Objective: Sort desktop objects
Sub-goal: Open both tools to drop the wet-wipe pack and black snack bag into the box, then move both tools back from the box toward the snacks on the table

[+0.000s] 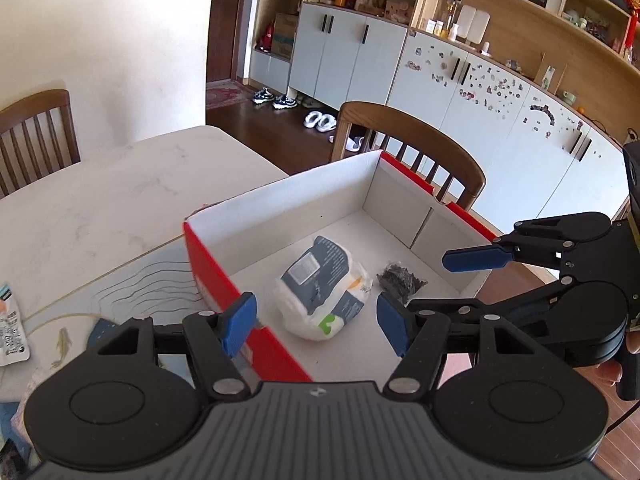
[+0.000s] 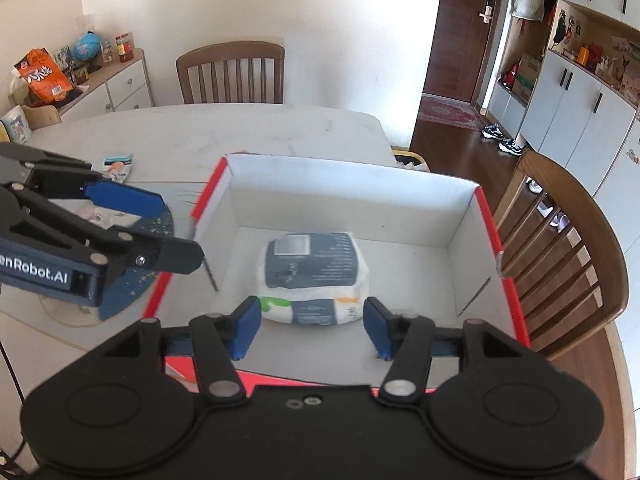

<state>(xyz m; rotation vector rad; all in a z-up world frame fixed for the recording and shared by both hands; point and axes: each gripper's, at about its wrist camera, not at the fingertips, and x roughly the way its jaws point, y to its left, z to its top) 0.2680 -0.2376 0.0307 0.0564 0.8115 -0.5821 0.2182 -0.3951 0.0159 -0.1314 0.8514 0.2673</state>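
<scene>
Both grippers, left [image 1: 316,322] and right [image 2: 312,326], hung apart, empty, above the box [image 2: 486,216]; careless descent risked striking its wall.

"enRobot.AI", cut off, on the left hand-held gripper [image 2: 176,232]; other print unreadable.

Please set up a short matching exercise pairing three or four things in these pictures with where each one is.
Things:
1. tissue pack
2. black bag
3. sachet
4. sneakers

Places:
A. on the floor by the cabinets
B. on the table, outside the box
C. middle of the box floor
D. in the box, beside the tissue pack

Pairs: 1-C, 2-D, 3-B, 4-A
</scene>
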